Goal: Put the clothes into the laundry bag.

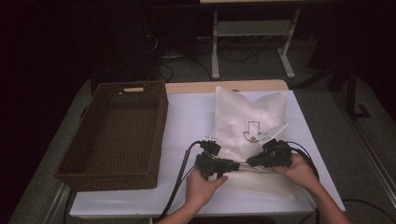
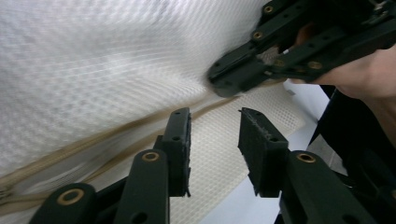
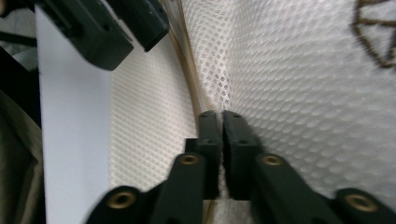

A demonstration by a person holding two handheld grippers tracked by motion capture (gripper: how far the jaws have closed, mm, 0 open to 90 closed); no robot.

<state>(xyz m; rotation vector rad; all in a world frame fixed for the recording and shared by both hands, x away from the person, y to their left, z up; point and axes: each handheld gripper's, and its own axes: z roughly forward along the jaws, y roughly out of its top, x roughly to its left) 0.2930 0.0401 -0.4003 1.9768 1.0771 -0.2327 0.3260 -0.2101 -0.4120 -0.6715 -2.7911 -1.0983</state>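
White tabletop [image 1: 187, 121], mesh bag [image 1: 247, 121] lying flat, left gripper [image 2: 215, 140] released beside its seam, right gripper [image 3: 221, 122] clenched against mesh.

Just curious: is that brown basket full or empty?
Empty. The high view looks straight into the basket, and its woven bottom lies bare.

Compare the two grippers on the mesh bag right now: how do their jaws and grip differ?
The left gripper has its jaws apart, nothing pressed between them, hovering by the white mesh bag near its tan seam. The right gripper has its jaws nearly together, pinching a fold of the mesh at that seam. In the high view the left gripper sits at the bag's near-left edge, the right gripper further right. Both are black, hand-held, and aimed at the bag's near edge.
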